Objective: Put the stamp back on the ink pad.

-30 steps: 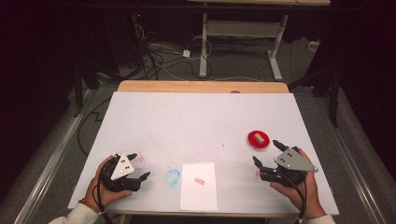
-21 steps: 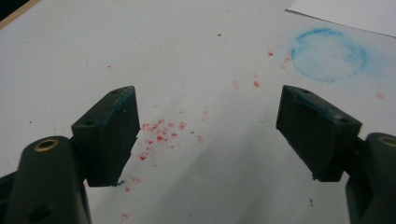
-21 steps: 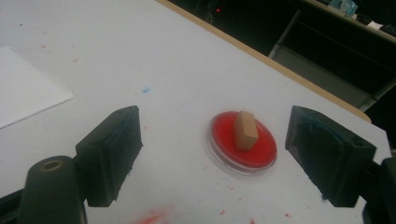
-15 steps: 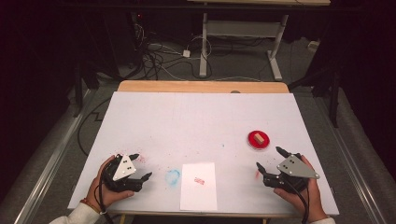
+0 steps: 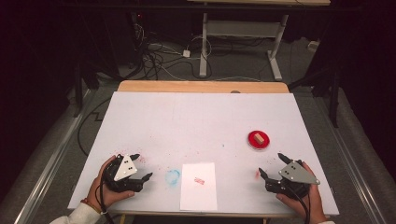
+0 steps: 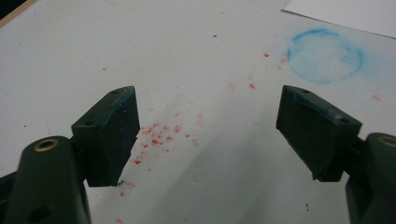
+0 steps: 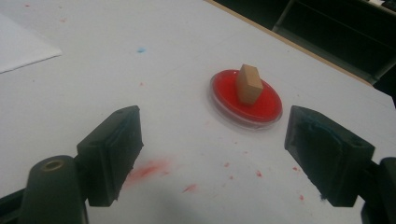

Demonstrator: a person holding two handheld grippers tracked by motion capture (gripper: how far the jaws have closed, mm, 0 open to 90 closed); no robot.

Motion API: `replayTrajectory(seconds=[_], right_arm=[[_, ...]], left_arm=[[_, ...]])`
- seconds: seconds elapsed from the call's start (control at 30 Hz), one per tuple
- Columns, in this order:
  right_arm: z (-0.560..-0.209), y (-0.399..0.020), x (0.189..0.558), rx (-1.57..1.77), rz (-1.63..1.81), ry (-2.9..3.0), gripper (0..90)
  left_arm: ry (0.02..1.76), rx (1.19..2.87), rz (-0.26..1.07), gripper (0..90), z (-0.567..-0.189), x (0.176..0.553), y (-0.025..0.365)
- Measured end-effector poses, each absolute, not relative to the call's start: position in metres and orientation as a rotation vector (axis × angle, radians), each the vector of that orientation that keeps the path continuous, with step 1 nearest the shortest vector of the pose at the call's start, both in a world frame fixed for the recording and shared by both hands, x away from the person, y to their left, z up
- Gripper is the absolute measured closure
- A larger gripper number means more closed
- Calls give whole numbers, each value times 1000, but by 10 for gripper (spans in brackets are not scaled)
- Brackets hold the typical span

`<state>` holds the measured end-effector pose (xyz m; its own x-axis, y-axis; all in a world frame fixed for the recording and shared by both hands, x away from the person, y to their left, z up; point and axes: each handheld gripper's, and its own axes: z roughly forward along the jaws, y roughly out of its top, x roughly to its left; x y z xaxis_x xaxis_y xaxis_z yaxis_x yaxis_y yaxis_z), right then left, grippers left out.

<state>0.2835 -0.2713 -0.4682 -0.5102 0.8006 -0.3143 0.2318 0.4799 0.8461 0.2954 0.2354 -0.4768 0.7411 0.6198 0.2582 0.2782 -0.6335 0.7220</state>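
Observation:
A small wooden block (image 5: 258, 138) (image 7: 248, 83) stands on a round red ink pad (image 5: 259, 142) (image 7: 266, 106) at the table's right. A white sheet (image 5: 198, 185) with a small red stamp mark (image 5: 199, 180) lies near the front edge. My right gripper (image 5: 272, 166) (image 7: 224, 158) rests open on the table in front of the pad, nothing between its jaws. My left gripper (image 5: 141, 167) (image 6: 212, 135) lies open at the front left, empty, its jaws pointing toward a blue ring stain (image 5: 172, 176) (image 6: 325, 55).
The white table top (image 5: 201, 121) carries red ink specks (image 6: 161, 133) and a red smear (image 7: 149, 170). A wooden strip (image 5: 201, 87) runs along the far edge. Cables and a desk frame (image 5: 238, 32) lie on the floor beyond.
Both grippers have drawn back toward the front edge. The right one moved away from the red pad and now sits lower on the table.

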Motion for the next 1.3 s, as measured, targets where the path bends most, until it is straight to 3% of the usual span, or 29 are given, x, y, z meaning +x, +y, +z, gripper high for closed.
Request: replayTrajectory(seconds=[1.3], right_arm=[[-463,-257,280,773,983,2000,187]], left_arm=[[670,2270,647,207,-479,294,236]])
